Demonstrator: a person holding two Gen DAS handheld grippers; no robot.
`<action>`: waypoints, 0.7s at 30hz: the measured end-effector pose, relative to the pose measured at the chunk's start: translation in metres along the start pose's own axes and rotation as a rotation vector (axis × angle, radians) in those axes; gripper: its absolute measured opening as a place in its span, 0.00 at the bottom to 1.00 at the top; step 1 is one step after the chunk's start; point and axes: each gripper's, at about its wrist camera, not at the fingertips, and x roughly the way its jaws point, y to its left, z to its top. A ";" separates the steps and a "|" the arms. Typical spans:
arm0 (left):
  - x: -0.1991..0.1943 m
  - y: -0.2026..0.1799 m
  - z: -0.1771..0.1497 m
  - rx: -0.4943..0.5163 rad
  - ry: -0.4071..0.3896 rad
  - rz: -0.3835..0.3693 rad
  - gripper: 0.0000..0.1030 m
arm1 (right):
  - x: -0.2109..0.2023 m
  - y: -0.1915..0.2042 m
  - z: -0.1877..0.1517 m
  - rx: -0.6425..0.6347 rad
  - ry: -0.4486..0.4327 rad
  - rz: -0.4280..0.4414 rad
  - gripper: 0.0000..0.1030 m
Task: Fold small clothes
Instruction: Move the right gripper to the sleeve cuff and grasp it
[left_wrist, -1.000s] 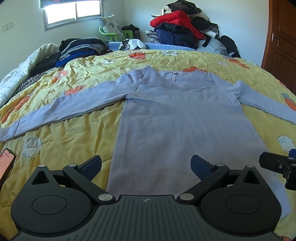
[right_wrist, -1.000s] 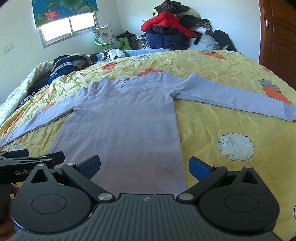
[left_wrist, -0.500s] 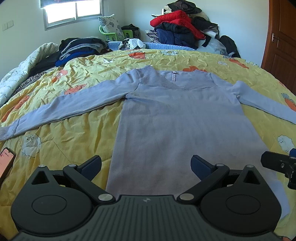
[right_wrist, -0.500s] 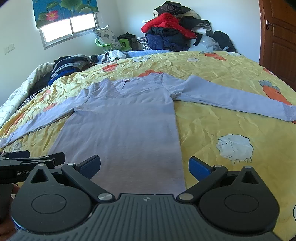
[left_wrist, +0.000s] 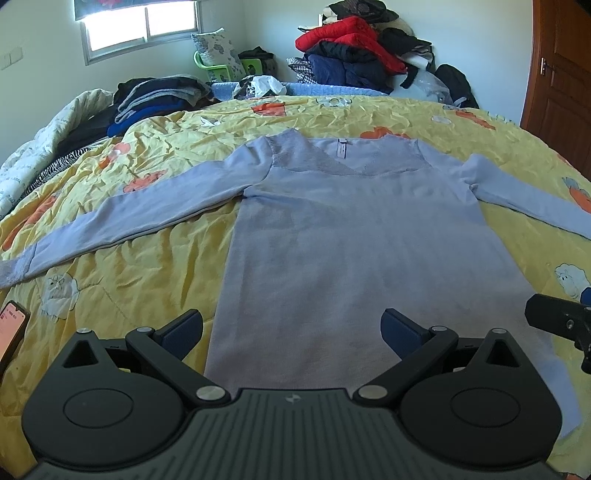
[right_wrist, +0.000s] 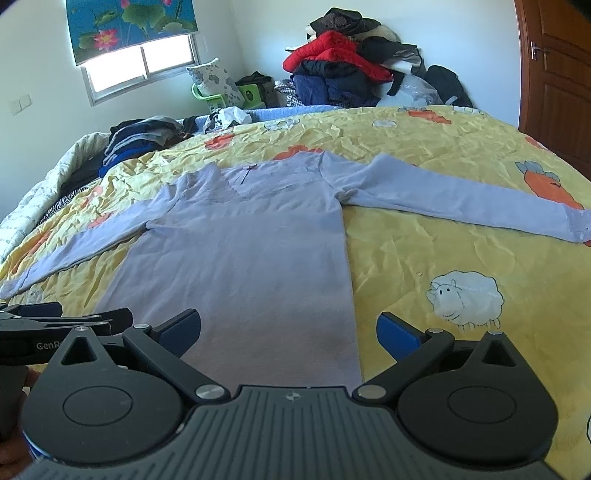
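- The lavender long-sleeve top (left_wrist: 362, 251) is laid out flat, front up, on the yellow cartoon bedspread (left_wrist: 147, 280), hem toward the cameras and neckline away from them.
- Both sleeves are spread straight out from the top: one runs to the left past the orange prints (left_wrist: 110, 225), the other reaches right and ends next to the carrot print (right_wrist: 550, 184).
- Left gripper (left_wrist: 291, 328) sits low over the top's hem with its blue-padded fingers (left_wrist: 181, 332) wide apart, nothing between them. One finger is off the top's left edge over bedspread, the other is over the fabric.
- Right gripper (right_wrist: 288, 328) is also at the hem, fingers (right_wrist: 399, 336) spread wide and empty. Its right finger is past the top's right edge, near the sheep print (right_wrist: 465, 299).
- The two grippers are side by side at the hem; each one pokes into the edge of the other's view.
- A phone (left_wrist: 11, 328) with a lit screen lies on the bedspread left of the top's hem.
- Beyond the top's neckline there's a big heap of clothes with a red jacket (left_wrist: 354, 40), and a stack of dark folded stuff (left_wrist: 155, 96) off to the left of it.
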 end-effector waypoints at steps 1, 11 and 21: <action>0.000 -0.001 0.000 0.001 -0.001 -0.001 1.00 | 0.000 -0.001 0.000 -0.002 -0.004 0.003 1.00; 0.002 -0.016 0.005 0.038 -0.006 -0.005 1.00 | -0.003 -0.009 0.002 -0.016 -0.048 0.041 1.00; 0.002 -0.029 0.009 0.060 -0.018 -0.021 1.00 | -0.001 -0.040 0.004 0.038 -0.085 -0.031 1.00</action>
